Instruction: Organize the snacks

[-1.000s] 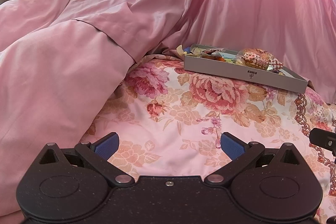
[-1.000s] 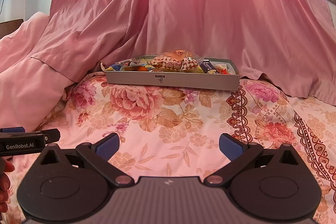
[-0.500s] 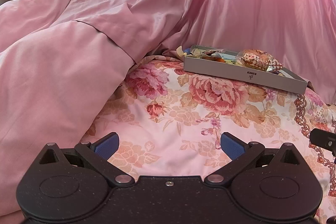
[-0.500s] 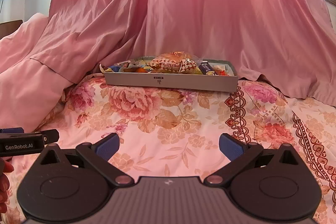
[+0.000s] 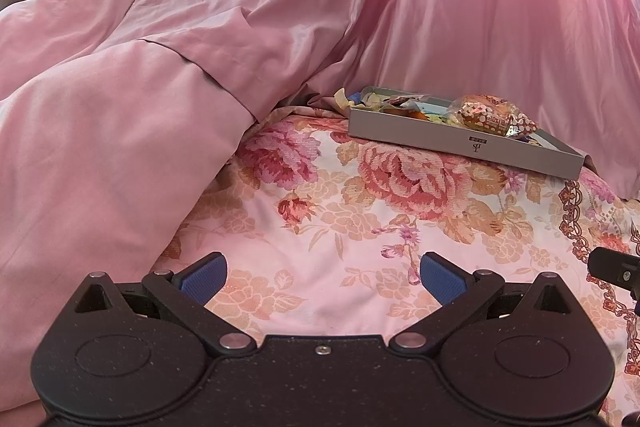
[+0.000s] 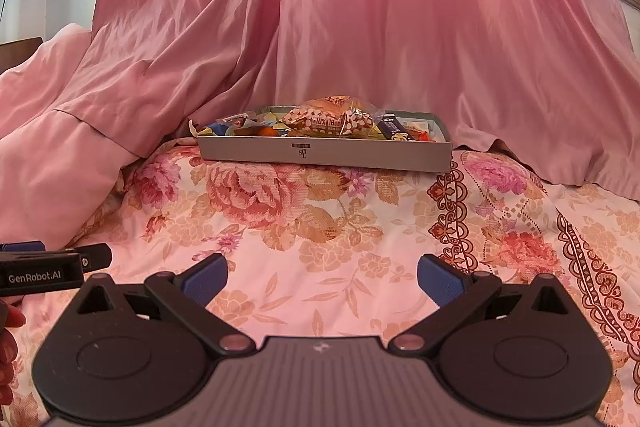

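Observation:
A shallow grey box [image 6: 324, 150] full of wrapped snacks sits far ahead on the floral bed cover; it also shows in the left wrist view [image 5: 460, 141] at the upper right. A clear bag with a red and white print [image 6: 326, 119] lies on top of the pile, seen in the left wrist view too [image 5: 492, 115]. A blue packet [image 6: 390, 127] lies toward the box's right end. My left gripper [image 5: 323, 273] is open and empty, low over the cover. My right gripper [image 6: 322, 273] is open and empty, well short of the box.
A pink duvet [image 5: 100, 131] is heaped on the left. Pink curtains [image 6: 380, 19] hang behind the box. The floral cover [image 6: 320, 227] stretches between the grippers and the box. The left gripper's body [image 6: 44, 269] shows at the right wrist view's left edge.
Both grippers have drawn back slightly from the box, which looks a little smaller and higher now. The jaws stay open and empty.

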Tool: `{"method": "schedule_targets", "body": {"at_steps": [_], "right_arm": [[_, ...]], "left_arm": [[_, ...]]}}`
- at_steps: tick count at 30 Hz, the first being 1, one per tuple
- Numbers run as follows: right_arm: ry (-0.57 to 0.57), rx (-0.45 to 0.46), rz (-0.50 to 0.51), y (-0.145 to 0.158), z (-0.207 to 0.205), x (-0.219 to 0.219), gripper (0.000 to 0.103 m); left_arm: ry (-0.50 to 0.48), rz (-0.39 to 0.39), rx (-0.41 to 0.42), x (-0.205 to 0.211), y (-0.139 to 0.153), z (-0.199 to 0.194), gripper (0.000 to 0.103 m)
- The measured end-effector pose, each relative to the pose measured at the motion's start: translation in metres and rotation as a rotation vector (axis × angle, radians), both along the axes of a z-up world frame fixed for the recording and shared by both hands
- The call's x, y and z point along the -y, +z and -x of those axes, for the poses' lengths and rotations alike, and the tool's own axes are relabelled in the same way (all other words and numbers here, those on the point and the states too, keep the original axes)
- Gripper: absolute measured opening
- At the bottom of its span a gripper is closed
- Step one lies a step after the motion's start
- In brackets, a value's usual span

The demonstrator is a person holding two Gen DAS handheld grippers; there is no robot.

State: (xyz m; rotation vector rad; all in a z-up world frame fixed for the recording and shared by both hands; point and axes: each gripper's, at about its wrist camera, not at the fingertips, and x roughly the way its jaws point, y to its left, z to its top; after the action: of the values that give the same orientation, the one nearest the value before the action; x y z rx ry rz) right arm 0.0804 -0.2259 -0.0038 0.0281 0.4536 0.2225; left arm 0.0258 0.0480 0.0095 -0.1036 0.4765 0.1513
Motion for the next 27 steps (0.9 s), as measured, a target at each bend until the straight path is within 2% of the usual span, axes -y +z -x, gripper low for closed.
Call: {"method": "schedule_targets", "body": {"at_steps": [18, 27], "right_arm": [[-0.004, -0.007, 0.001, -0.0016, 0.0013, -0.0005, 0.103], [-0.004, -0.009, 0.001, -0.0023, 0.0017, -0.0005, 0.103]], "left_arm": [[-0.005, 0.004, -0.001, 0.0003, 0.0007, 0.0005, 0.102], [-0.013, 0.002, -0.038, 0.0029, 0.001, -0.0007, 0.102]]}}
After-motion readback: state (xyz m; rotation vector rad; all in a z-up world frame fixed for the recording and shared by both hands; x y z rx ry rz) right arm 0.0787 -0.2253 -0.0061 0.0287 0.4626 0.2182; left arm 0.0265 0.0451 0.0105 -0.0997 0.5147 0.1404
